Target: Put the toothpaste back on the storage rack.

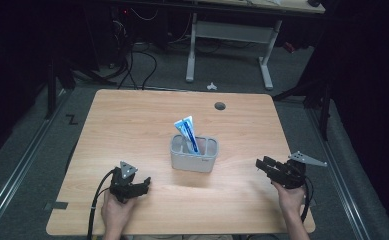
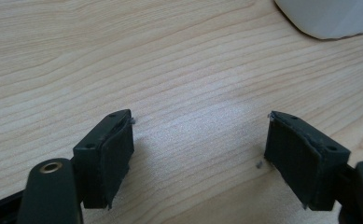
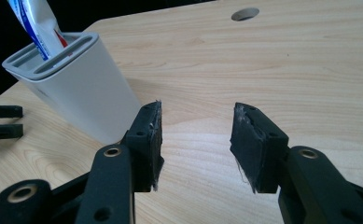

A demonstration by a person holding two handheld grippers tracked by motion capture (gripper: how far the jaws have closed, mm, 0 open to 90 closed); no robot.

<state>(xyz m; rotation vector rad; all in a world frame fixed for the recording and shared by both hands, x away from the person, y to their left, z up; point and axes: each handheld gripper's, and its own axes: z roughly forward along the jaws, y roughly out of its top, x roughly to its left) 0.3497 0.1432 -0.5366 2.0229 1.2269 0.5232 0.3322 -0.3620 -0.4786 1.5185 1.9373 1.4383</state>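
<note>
Two hands enter from the near edge of the wooden table [image 1: 132,120], each carrying a black two-jaw gripper. Left gripper [image 1: 143,185] sits low over the near-left part of the tabletop, grey three-cornered plate on top, black cable trailing back off the table edge. Its jaws stand wide apart in the left gripper view, nothing between them but bare wood grain; padded inner faces look worn at the edges. A curved bit of the holder's white base shows at that view's upper right corner, near but not touching.

Right gripper [image 1: 262,164] is held near the table's right edge, pointing inward toward the middle. Jaws parted about halfway, with only table surface between them; pads frayed, a few loose fibres hanging off the tips. Neither gripper holds anything.

Grey-white holder [image 1: 194,154] stands upright near the table's centre, between the two grippers and slightly beyond them, well apart from both. Top is divided into slot-like compartments. Toothpaste tube [image 1: 188,131], white and blue with a touch of red, stands in one of the slots on the holder's left side as seen from above, leaning a little, its upper part sticking out above the rim. From the right gripper view the holder [image 3: 76,84] sits just left of the jaws, the tube [image 3: 37,23] rising from its far slot.

Round cable hole [image 1: 220,106] lies in the tabletop toward the far edge. Beyond the table, a white desk frame [image 1: 229,45] stands on dark floor.
</note>
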